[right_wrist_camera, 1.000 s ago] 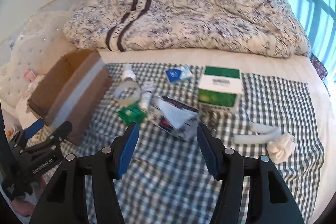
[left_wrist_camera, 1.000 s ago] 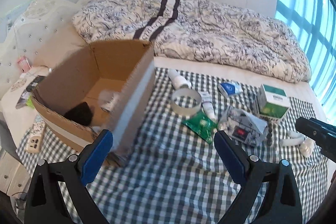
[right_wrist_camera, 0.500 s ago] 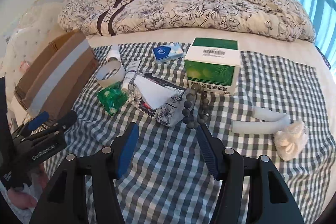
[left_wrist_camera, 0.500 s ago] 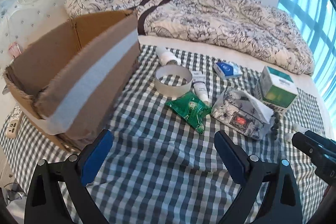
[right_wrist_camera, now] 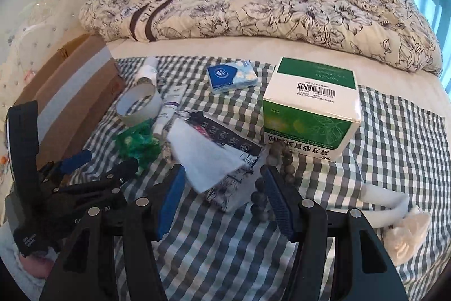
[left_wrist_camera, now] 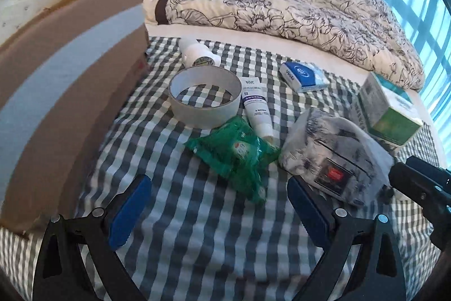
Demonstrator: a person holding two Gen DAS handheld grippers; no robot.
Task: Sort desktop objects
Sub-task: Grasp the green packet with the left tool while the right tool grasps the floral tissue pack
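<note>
A cardboard box [left_wrist_camera: 70,92] is seen at the left on the checked cloth [left_wrist_camera: 197,230]. Beside it lie a tape ring [left_wrist_camera: 205,100], a white tube [left_wrist_camera: 255,109] and a green packet [left_wrist_camera: 236,154], over which the left tool [left_wrist_camera: 220,205] is held with fingers apart and empty. Further right, a tissue pack [right_wrist_camera: 217,171] lies between the spread fingers of the right tool [right_wrist_camera: 222,199], untouched. A bead string [right_wrist_camera: 279,160] and a green carton [right_wrist_camera: 310,109] are found beyond.
</note>
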